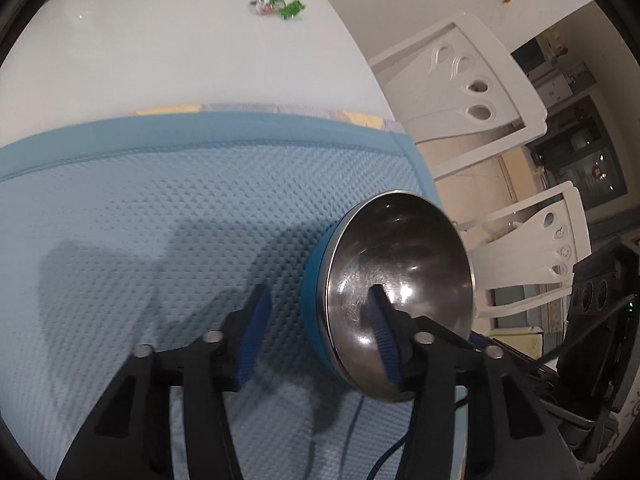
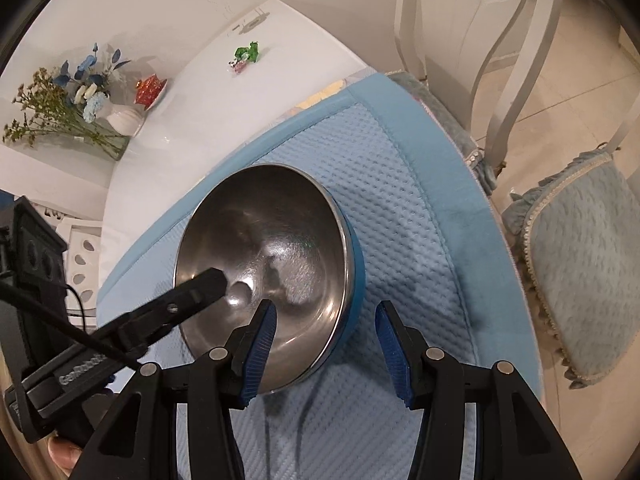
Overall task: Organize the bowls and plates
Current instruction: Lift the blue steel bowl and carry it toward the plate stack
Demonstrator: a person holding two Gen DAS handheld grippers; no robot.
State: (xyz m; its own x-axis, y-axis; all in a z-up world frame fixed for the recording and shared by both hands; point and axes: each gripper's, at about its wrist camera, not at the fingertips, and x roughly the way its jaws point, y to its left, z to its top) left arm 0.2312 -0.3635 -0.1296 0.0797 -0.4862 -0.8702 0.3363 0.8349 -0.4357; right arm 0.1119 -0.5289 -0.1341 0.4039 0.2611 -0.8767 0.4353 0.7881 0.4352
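A steel bowl (image 1: 396, 280) with a blue outer shell rests on the light blue quilted mat (image 1: 160, 220), near the mat's right edge. My left gripper (image 1: 318, 316) straddles the bowl's wall. Its right finger is inside the bowl and its left finger is outside, with mat showing between that pad and the shell. In the right wrist view the bowl (image 2: 272, 240) fills the middle. My right gripper (image 2: 326, 330) straddles its near rim, with the left finger inside and the right finger outside, clear of the shell. One black finger (image 2: 204, 284) of the left gripper reaches into the bowl from the left.
The mat (image 2: 400, 184) covers part of a white table (image 1: 180, 48). Farther back lie green candy wrappers (image 2: 248, 54), a white vase of flowers (image 2: 120, 118) and a red item on a dish (image 2: 150, 88). White chairs (image 1: 460, 92) and a blue-cushioned seat (image 2: 580, 248) stand beside the table. A thumb (image 2: 60, 456) shows low left.
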